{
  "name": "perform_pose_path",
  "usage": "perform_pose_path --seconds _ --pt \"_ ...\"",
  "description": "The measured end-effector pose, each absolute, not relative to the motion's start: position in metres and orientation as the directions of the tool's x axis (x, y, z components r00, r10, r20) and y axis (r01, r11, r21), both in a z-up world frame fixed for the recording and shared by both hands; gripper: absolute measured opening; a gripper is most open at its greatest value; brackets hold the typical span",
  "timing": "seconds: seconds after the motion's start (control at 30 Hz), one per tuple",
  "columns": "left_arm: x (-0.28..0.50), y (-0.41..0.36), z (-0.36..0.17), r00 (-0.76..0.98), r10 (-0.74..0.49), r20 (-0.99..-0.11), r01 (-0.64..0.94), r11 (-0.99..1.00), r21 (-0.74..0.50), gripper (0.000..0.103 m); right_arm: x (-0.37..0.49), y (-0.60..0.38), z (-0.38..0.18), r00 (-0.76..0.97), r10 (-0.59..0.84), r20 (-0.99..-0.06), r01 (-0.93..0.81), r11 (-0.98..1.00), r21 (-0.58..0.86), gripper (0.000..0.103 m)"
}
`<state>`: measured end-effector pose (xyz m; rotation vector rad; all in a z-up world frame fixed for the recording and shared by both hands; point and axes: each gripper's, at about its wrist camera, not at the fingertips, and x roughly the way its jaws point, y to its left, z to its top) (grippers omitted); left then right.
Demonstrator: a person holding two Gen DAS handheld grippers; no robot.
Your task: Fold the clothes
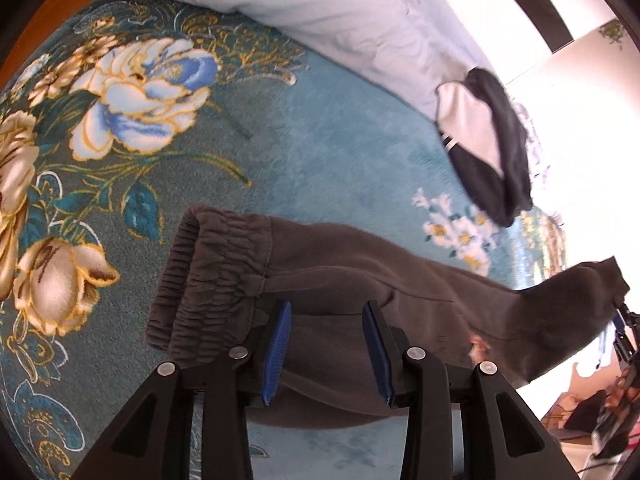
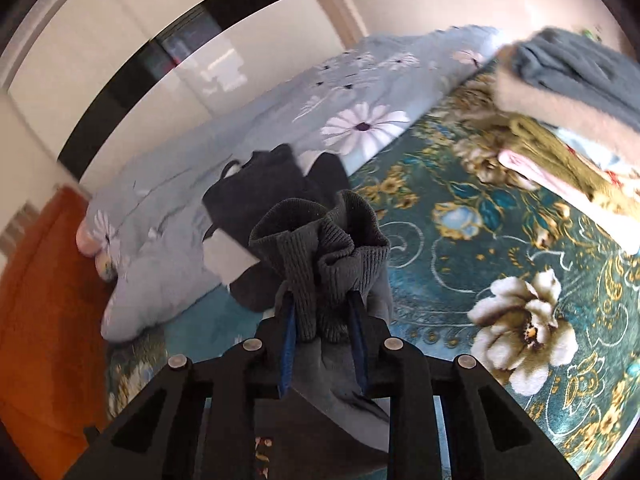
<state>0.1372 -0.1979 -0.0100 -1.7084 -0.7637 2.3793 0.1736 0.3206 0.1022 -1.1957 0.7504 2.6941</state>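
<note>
We're on a teal floral carpet-like cover (image 1: 320, 152); a pale blue floral quilt (image 2: 240, 128) is bunched along its far edge, and a stack of folded clothes (image 2: 568, 92) sits at the far right in the right wrist view. A loose black-and-white garment (image 1: 480, 136) lies against the quilt.

The task item is a pair of dark grey fleece sweatpants (image 1: 340, 280), stretched between our two tools. Our left gripper (image 1: 328, 344) has its blue pads either side of the fabric just below the elastic waistband (image 1: 208, 280); we can't tell whether they actually press. Our right gripper (image 2: 322, 320) is pinched on the bunched ribbed cuffs (image 2: 316, 240), raised off the cover.

Risks, our read:
- The left grip looks loose, so pull from the right could drag the waistband free.
- The cuffs are bunched, so one may slip out and skew the fold.
- The hanging legs may snag the loose garment.
</note>
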Motion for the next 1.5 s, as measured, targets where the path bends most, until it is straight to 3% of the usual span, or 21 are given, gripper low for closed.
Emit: perform_pose_path --seconds 0.13,0.23,0.47,0.67,0.73,0.8,0.9,1.0,1.17,1.27,1.37,1.4,1.43,1.5 --pt "0.138 -0.202 0.006 -0.387 0.405 -0.828 0.186 -0.845 -0.501 0.041 0.168 0.226 0.090 -0.611 -0.088 -0.787 -0.117 -0.973 0.200 0.025" --pt "0.137 -0.203 0.014 -0.400 0.423 -0.813 0.170 -0.837 -0.520 0.042 0.174 0.175 0.062 -0.544 -0.087 -0.834 -0.020 -0.993 0.117 0.016" --pt "0.141 -0.189 0.019 -0.388 0.462 -0.797 0.122 -0.832 -0.542 0.046 0.191 0.137 -0.002 -0.370 -0.202 -0.907 -0.005 -0.976 0.219 0.016" --pt "0.122 -0.145 0.010 -0.336 0.588 -0.736 0.088 -0.758 -0.646 0.058 0.199 0.202 0.007 -0.494 -0.321 -0.808 -0.159 -0.881 0.447 0.016" --pt "0.111 -0.123 0.004 -0.310 0.645 -0.698 0.092 -0.711 -0.698 0.065 0.201 0.237 0.006 -0.560 -0.318 -0.765 -0.253 -0.814 0.523 0.025" --pt "0.099 -0.097 -0.003 -0.279 0.691 -0.666 0.100 -0.669 -0.736 0.068 0.207 0.268 0.001 -0.622 -0.312 -0.719 -0.310 -0.745 0.591 0.052" --pt "0.081 -0.054 -0.015 -0.218 0.719 -0.660 0.093 -0.657 -0.748 0.072 0.214 0.296 -0.013 -0.670 -0.331 -0.665 -0.348 -0.651 0.674 0.058" --pt "0.063 -0.018 -0.031 -0.163 0.701 -0.694 0.077 -0.693 -0.717 0.073 0.213 0.299 -0.020 -0.675 -0.357 -0.645 -0.344 -0.621 0.704 0.077" --pt "0.050 0.005 -0.062 -0.104 0.607 -0.788 0.127 -0.777 -0.616 0.073 0.205 0.290 -0.024 -0.659 -0.372 -0.654 -0.317 -0.652 0.689 0.079" --pt "0.053 0.007 -0.067 -0.095 0.638 -0.764 0.138 -0.751 -0.645 0.073 0.205 0.294 -0.031 -0.661 -0.393 -0.640 -0.330 -0.613 0.718 0.079" --pt "0.053 0.009 -0.061 -0.115 0.651 -0.750 0.138 -0.738 -0.661 0.070 0.206 0.299 -0.038 -0.670 -0.406 -0.622 -0.347 -0.569 0.745 0.079" --pt "0.053 0.010 -0.059 -0.115 0.646 -0.754 0.143 -0.741 -0.656 0.060 0.206 0.300 -0.040 -0.674 -0.409 -0.615 -0.351 -0.555 0.754 0.079" --pt "0.053 0.010 -0.058 -0.116 0.641 -0.758 0.147 -0.744 -0.652 0.037 0.206 0.302 -0.041 -0.678 -0.413 -0.608 -0.354 -0.542 0.762 0.079" --pt "0.054 0.012 -0.053 -0.120 0.625 -0.771 0.146 -0.757 -0.637 0.013 0.207 0.303 -0.041 -0.684 -0.416 -0.599 -0.355 -0.527 0.772 0.079"
